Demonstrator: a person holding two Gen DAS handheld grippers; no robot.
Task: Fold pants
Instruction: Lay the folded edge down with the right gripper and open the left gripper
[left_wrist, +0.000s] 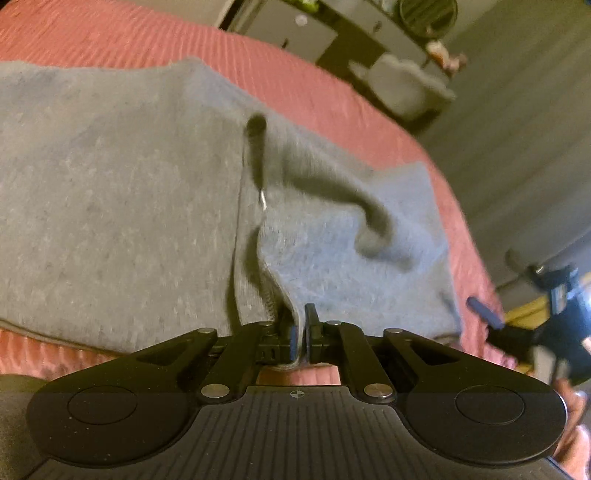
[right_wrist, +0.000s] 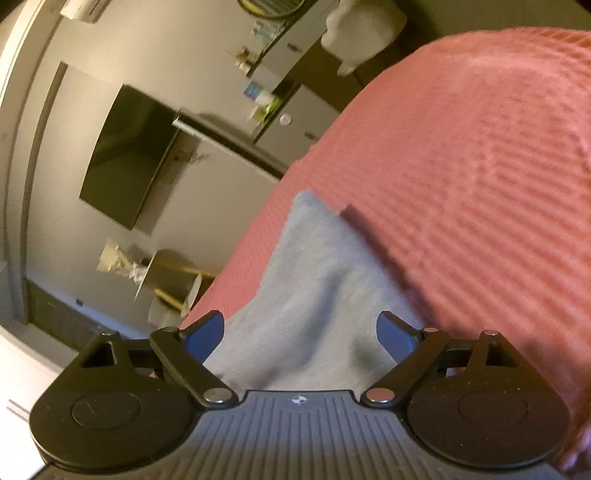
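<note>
Pants (left_wrist: 129, 177) edge pinched in left hand-held gripper (left_wrist: 301, 332).

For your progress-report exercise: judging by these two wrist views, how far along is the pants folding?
Done: the grey pants lie spread on the pink bedspread. In hand: the left gripper is shut on a fabric edge; the right gripper is open over another part, gripping nothing. Left: no finished fold shows, so the folding itself remains.

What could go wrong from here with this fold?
The left gripper pinches only a thin edge of the grey knit pants; it may slip out when lifted. The right gripper is open over the cloth, gripping nothing, so one corner could lag and bunch on the pink ribbed bedspread.
</note>
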